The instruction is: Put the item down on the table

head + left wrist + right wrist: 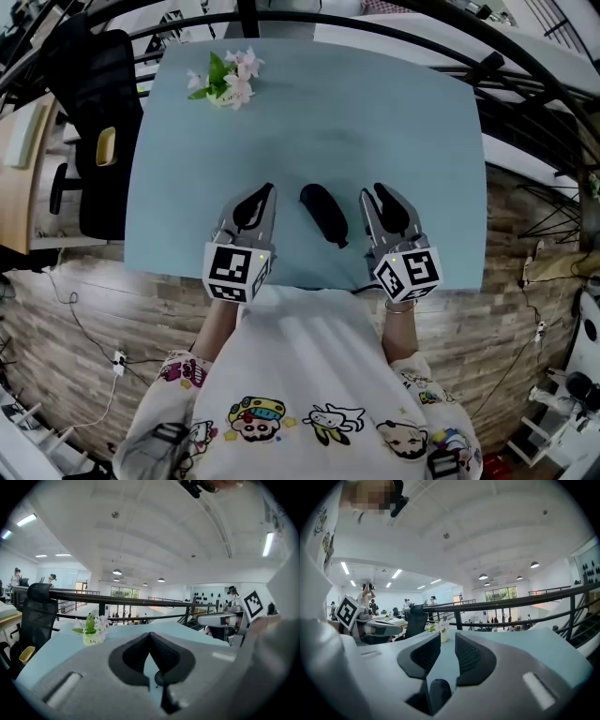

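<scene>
black oblong item [323, 214], flat on table [422, 141]

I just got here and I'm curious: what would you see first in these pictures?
A long black item lies alone on the pale blue table, right in front of the person. The left gripper and the right gripper hang on either side of it, each with a checkered marker cube and neither holding anything. At the table's far left corner stands a small pot of pink and white flowers.
</scene>
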`<state>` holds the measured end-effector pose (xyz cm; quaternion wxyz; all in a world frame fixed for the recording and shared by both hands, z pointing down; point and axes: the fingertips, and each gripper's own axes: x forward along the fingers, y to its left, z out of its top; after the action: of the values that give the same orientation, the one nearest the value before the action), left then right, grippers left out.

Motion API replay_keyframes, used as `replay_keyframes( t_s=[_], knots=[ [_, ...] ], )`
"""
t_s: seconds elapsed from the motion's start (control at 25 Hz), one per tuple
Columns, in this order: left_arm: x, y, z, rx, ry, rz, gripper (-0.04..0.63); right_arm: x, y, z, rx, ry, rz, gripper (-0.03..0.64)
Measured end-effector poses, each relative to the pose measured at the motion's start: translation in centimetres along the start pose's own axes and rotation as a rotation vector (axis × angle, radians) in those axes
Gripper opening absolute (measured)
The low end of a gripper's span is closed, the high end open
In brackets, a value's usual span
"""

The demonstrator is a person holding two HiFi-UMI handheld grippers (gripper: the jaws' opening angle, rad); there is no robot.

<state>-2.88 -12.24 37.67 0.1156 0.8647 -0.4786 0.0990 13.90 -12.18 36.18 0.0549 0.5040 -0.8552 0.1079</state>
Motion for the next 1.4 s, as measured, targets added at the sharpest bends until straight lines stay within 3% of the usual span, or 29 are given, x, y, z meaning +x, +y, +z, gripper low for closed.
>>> replay_keyframes(
  t_s=[0.36,1.4],
  knots=[
    [1.0,-0.2,0.5,0.000,0.008,-0.028,-0.002,0.3,-0.2,0.6,-0.002,-0.009,0.005,0.012],
    [1.6,0.9,-0.3,-0.019,0.029,-0.018,-0.002,0.2,-2.1,0.7,0.007,-0.024,-0.051,0.009]
  ],
)
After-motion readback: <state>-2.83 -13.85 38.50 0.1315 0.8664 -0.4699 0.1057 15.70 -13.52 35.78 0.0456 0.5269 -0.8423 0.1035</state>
